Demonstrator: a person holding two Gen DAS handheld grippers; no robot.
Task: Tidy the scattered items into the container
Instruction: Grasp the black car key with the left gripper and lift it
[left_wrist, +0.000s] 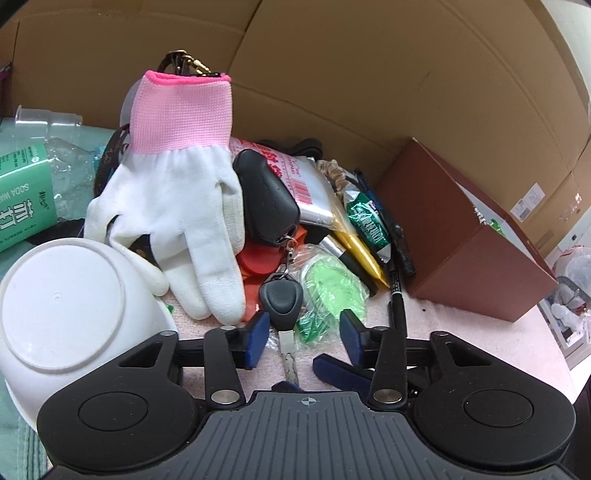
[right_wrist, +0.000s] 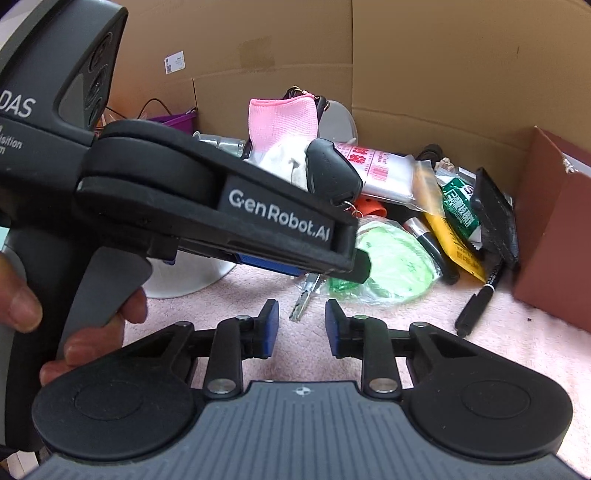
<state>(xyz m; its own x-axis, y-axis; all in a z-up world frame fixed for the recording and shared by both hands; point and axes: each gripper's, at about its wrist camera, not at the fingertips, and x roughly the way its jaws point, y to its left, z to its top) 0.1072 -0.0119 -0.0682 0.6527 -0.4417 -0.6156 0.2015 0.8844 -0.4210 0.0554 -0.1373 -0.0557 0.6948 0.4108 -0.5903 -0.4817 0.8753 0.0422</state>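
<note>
Inventory, left to right, as your left wrist view reads it.

- Overturned white bowl (left_wrist: 62, 306), at the far left, base up, on the pink surface (left_wrist: 461, 332).
- Pink-cuffed white glove (left_wrist: 177, 206), draped over the pile, fingertips ending just beside your left tongs.
- Car key (left_wrist: 282, 299) with black fob and bare blade, lying between the pads of your left tongs (left_wrist: 304, 330). The jaws stand partly open around it; neither pad presses on it, so nothing is held.
- Green item in clear wrap (left_wrist: 328, 291), touching the key's right side.
- Pens and foil packets (left_wrist: 365, 236), heaped behind.
- Brown box (left_wrist: 469, 236), at the far right; likely the container, though its opening is not visible.
- Your right tongs (right_wrist: 301, 330), in their own view, narrowly open over bare surface, holding nothing.

Risks, as I judge them:
- The key is chained to the black case (left_wrist: 266, 195) behind it; lifting it may drag that case and shift the glove.
- The right pad could snag the clear wrap and carry it along.
- The flat blade may slip out if you close only on it.
- Your two tools are close together and could collide.
</note>
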